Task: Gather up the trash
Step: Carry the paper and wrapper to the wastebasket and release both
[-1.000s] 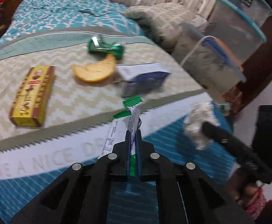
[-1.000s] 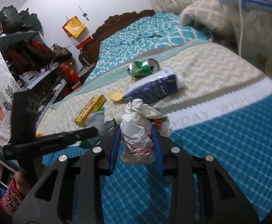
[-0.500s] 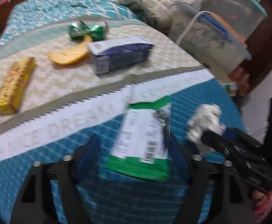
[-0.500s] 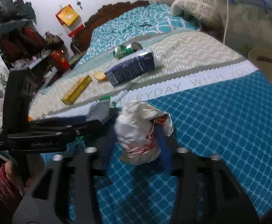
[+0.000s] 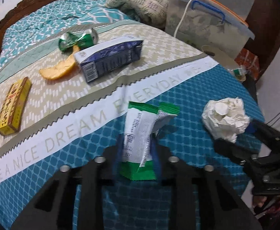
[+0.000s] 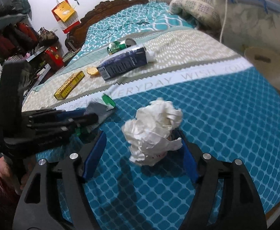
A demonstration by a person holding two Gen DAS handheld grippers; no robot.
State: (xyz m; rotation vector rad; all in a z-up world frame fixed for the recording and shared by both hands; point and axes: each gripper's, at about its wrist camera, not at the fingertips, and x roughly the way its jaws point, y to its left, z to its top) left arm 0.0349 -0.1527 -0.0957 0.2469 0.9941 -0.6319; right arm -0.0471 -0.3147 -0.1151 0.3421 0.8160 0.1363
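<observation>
A green-and-white snack wrapper (image 5: 138, 132) stands crumpled between the blue pads of my left gripper (image 5: 138, 140). The jaws are closing and pinch its sides. From the right wrist view the left gripper (image 6: 63, 120) comes in from the left with the wrapper (image 6: 99, 109) sticking out past its tips. A crumpled white paper ball (image 6: 153, 130) sits on the blue bedspread (image 6: 226, 134) between the jaws of my right gripper (image 6: 140, 134). These jaws are opening. The left pad is well clear of the ball and the right pad is beside it.
Further up the bed lie a dark blue carton (image 5: 109, 59), a crushed green can (image 5: 76, 39), a yellow-orange peel (image 5: 59, 69) and a yellow box (image 5: 13, 107). Plastic storage bins (image 5: 207, 19) and a round beige lid (image 6: 268, 71) stand off the bed's right edge.
The left jaws let go of the wrapper, spread wide, then came in on it again with its flat side facing me. The right jaws parted from the paper ball. Both grippers sank toward the blue bedspread.
</observation>
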